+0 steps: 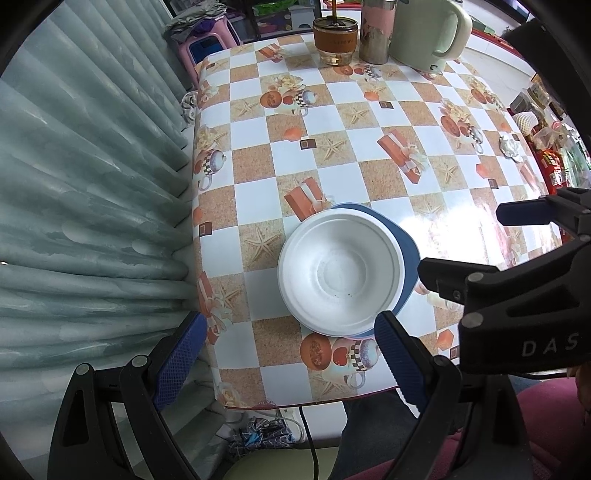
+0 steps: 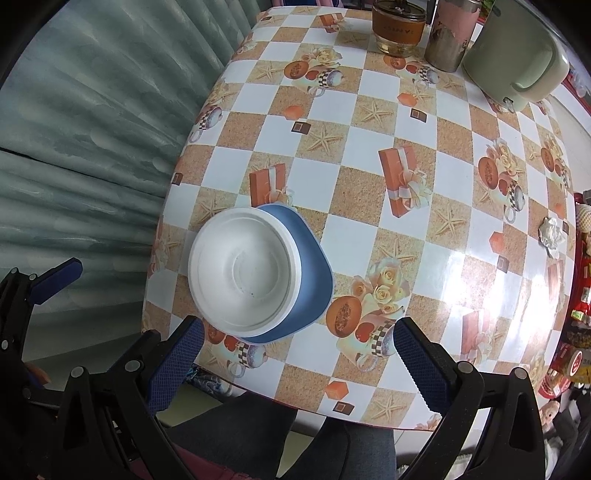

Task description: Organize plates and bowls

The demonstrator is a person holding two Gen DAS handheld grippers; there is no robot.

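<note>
A white bowl (image 1: 340, 271) sits on a blue plate (image 1: 404, 243) near the table's front left corner; the same bowl (image 2: 243, 269) and plate (image 2: 314, 266) show in the right wrist view. My left gripper (image 1: 291, 354) hangs open above the table's near edge, its blue pads apart and empty, just short of the bowl. My right gripper (image 2: 299, 350) is also open and empty, above the table edge beside the plate. The right gripper (image 1: 517, 240) shows at the right of the left wrist view.
At the table's far end stand a glass jar with a brown band (image 1: 335, 38), a metal tumbler (image 1: 376, 33) and a pale green kettle (image 1: 428, 31). A grey curtain (image 1: 92, 184) runs along the left side. The checked tablecloth (image 1: 332, 129) covers the table. A person's legs (image 2: 295, 435) are below.
</note>
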